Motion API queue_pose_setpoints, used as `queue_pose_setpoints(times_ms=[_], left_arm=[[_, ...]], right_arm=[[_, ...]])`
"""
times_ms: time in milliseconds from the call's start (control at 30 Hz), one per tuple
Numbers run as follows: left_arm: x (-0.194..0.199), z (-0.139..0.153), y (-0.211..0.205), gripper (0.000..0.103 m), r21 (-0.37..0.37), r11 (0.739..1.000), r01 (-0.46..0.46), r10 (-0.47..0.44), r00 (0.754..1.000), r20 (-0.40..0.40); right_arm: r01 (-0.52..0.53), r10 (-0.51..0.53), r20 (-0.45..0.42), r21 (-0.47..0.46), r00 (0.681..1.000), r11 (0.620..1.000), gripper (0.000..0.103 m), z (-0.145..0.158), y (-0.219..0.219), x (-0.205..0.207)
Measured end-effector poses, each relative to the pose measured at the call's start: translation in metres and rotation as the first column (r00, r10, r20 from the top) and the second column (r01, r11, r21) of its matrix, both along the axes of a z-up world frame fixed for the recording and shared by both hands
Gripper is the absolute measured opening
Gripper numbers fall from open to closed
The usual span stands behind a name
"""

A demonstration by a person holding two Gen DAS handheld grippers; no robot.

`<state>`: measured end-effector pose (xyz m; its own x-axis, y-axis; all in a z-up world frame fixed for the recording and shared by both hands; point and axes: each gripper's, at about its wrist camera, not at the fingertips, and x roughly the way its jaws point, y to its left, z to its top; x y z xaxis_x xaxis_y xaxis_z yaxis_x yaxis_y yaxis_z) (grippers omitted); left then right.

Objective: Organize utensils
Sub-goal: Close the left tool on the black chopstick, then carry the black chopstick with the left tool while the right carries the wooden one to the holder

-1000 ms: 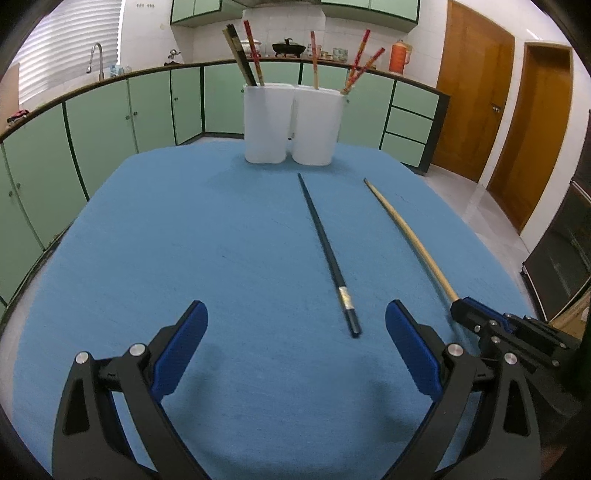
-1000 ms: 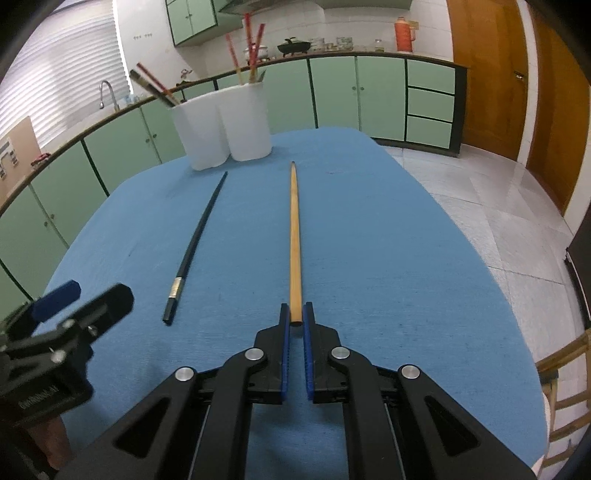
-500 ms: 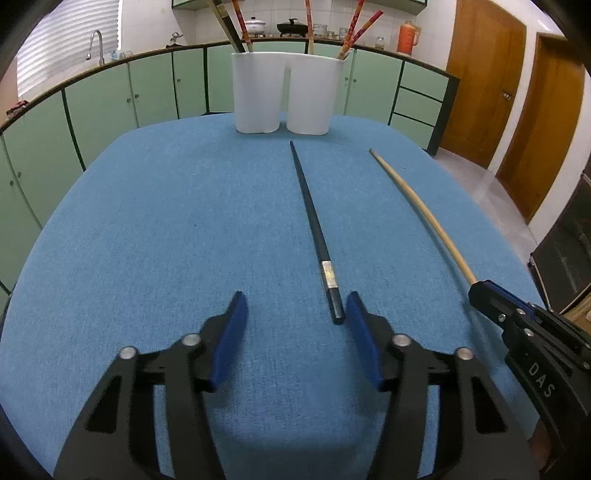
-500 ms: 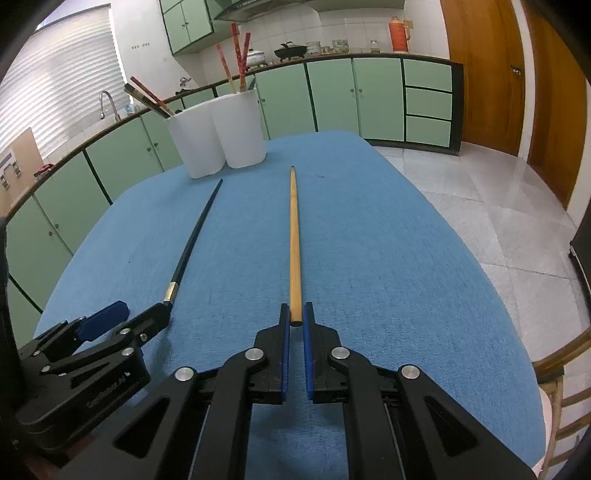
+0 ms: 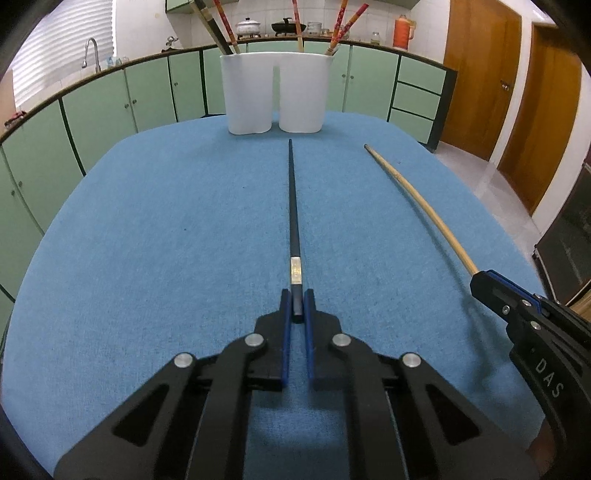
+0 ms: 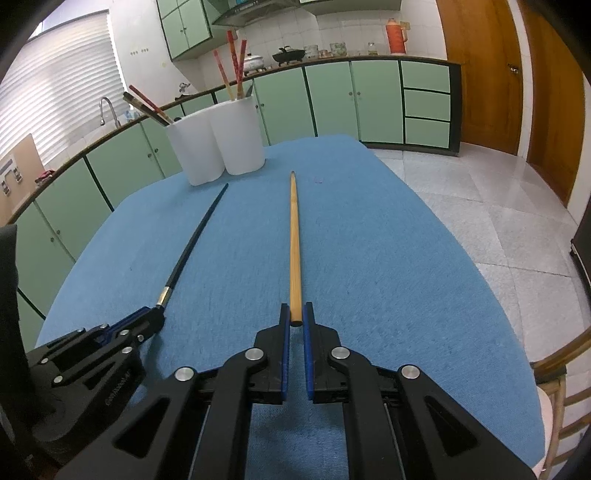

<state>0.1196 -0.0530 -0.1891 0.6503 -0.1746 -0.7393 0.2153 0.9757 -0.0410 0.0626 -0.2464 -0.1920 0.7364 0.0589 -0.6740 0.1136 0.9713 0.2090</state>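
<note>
A black chopstick (image 5: 293, 206) lies on the blue table, pointing at the white twin-cup holder (image 5: 275, 96). My left gripper (image 5: 296, 306) is shut on its near end. A light wooden chopstick (image 6: 294, 251) lies to the right of the black one (image 6: 192, 243). My right gripper (image 6: 295, 315) is shut on its near end. In the left wrist view the wooden chopstick (image 5: 417, 206) runs into the right gripper (image 5: 484, 284). The left gripper (image 6: 147, 319) shows at the lower left of the right wrist view.
The white holder (image 6: 218, 147) stands at the table's far end with several red and dark chopsticks (image 5: 221, 26) in it. The blue table (image 5: 166, 240) drops off at the right to a tiled floor (image 6: 480, 203). A wooden chair (image 6: 561, 406) stands at the right.
My left gripper moved forward onto the black chopstick's end and closed on it from wide open. My right gripper stayed shut on the wooden chopstick.
</note>
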Motion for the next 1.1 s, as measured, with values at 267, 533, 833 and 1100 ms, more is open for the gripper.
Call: queue_pose_setpoints(times_ms=[267,533,833,1100], left_arm=[[-0.006,0.027,0.012,0.005,-0.008,1.000,-0.012,0.012,0.998,0.069],[-0.013,0.068,0.023,0.006,0.002,1.000,-0.021,0.020,0.985,0.172],[-0.010,0.118,0.036,0.005,-0.042,0.999,0.001,0.010,0.966,0.258],[0.006,0.155,0.040,0.005,-0.077,0.996,0.037,-0.012,0.952,0.305]], right_arm=[[0.004,-0.003,0.040,-0.032,0.999,0.999,0.007,0.015,-0.001,-0.002],[-0.008,0.019,0.116,-0.097,0.993,0.995,0.007,0.050,0.004,-0.004],[-0.033,0.053,0.199,-0.105,0.979,0.994,0.007,0.097,0.005,-0.001],[-0.072,0.081,0.245,-0.044,0.966,0.996,0.007,0.137,0.000,0.019]])
